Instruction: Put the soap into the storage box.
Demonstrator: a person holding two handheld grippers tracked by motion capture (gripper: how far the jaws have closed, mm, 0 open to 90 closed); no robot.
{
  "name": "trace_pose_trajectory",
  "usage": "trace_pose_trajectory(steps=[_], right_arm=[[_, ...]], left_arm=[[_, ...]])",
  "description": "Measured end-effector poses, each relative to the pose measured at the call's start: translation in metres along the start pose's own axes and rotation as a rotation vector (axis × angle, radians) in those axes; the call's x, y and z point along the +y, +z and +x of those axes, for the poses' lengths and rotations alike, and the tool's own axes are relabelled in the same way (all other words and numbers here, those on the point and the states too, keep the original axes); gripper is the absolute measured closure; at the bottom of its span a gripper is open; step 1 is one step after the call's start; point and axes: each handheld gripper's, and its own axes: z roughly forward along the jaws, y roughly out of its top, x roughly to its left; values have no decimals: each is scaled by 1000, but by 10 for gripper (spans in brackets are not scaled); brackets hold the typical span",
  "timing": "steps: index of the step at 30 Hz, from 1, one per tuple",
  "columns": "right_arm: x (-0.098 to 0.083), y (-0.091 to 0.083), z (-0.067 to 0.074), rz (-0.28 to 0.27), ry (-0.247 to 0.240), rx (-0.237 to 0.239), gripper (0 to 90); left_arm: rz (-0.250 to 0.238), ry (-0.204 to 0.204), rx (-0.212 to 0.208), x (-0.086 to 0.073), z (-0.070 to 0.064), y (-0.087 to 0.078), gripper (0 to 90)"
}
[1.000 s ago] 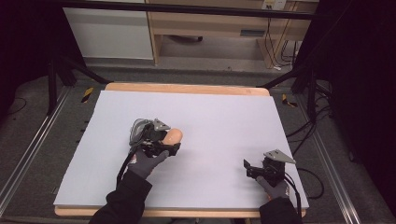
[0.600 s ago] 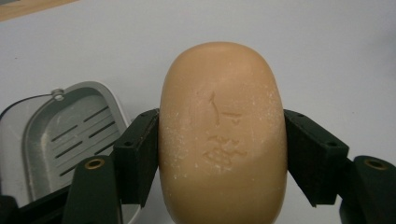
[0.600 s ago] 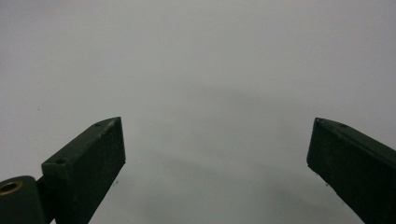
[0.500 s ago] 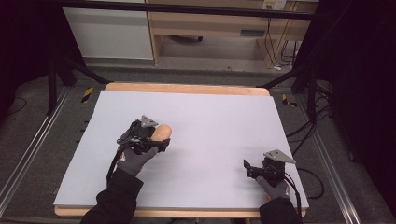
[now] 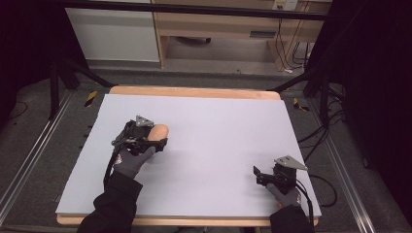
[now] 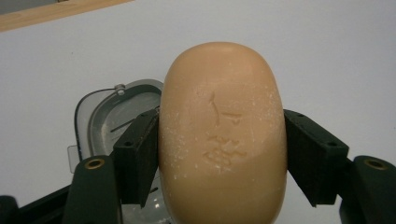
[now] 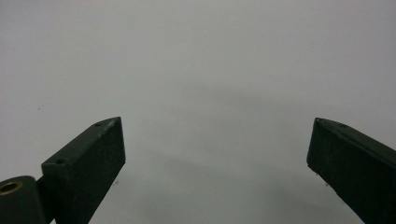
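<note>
Soap bar (image 6: 222,135) above a tray (image 6: 107,116), on the table's (image 5: 218,145) left half

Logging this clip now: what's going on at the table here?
A person holds a gripper in each hand. The left gripper is clamped on a tan bar of soap, above a clear soap dish lying on the white table cover. The right gripper sits open and empty near the table's front right.
</note>
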Motion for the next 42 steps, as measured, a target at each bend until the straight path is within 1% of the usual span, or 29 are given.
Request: trace_pose_trajectory(steps=[2, 13, 21, 24, 34, 42], right_arm=[[0, 0, 0, 0, -3, -1, 46], [0, 0, 0, 0, -2, 0, 46], [0, 0, 0, 1, -2, 1, 46], [0, 0, 0, 2, -4, 1, 46], [0, 0, 0, 2, -4, 1, 46], [0, 0, 1, 6, 4, 4, 46]], left_arm=[[-4, -9, 4, 0, 2, 1, 319], [13, -46, 42, -1, 17, 13, 318], [22, -66, 64, -2, 28, 20, 319], [21, -73, 69, -3, 30, 22, 319], [41, -80, 82, -7, 34, 30, 319], [55, -90, 81, -13, 36, 34, 319]])
